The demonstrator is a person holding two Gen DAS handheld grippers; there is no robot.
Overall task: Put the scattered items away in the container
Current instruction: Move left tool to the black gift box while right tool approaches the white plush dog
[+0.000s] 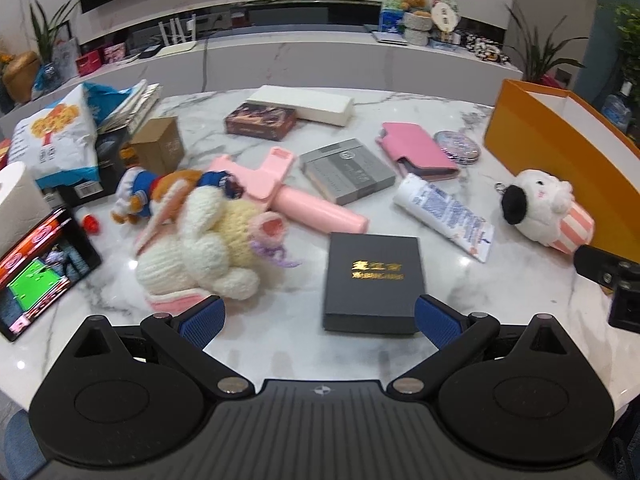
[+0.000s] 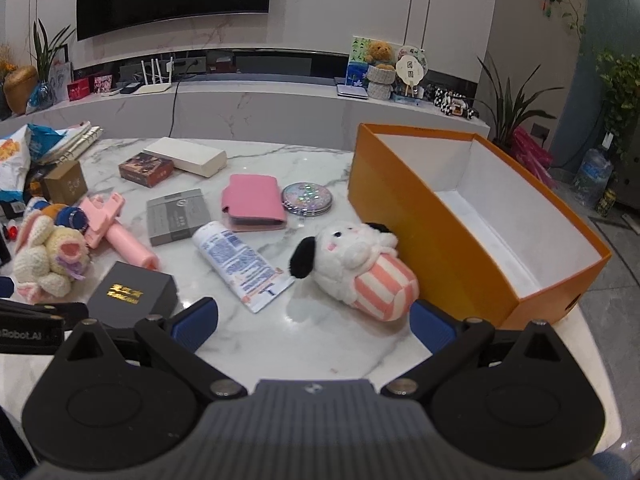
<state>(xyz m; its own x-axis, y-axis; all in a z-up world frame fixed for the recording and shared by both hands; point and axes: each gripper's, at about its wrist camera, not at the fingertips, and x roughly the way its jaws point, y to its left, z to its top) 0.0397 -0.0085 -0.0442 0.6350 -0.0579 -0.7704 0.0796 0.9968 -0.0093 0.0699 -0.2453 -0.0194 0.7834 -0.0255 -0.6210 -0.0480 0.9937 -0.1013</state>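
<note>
On the marble desk (image 1: 280,340), the far left holds a snack bag (image 1: 56,136) and a brown carton (image 1: 158,144). Nearer lies a knitted rabbit (image 1: 204,248), with a pink handle (image 1: 296,196) just right of it. The left gripper (image 1: 320,316) hovers at the near edge with its blue pads (image 1: 200,320) spread wide, holding nothing — a black box (image 1: 374,280) with gold lettering sits between them, its near right corner close to the right pad, though contact cannot be told. Beyond it lie a grey box (image 1: 346,170), a pink wallet (image 1: 416,150) and a white tube (image 1: 444,216). A round glitter mirror (image 2: 307,198) sits just right of the wallet. The right gripper (image 2: 314,320) is also wide apart and empty; a plush dog (image 2: 356,264) in a pink-striped cup lies just beyond its tips, resting against the orange box (image 2: 424,240). That box — open, white inside, nothing in it — fills the right side of the desk.
</note>
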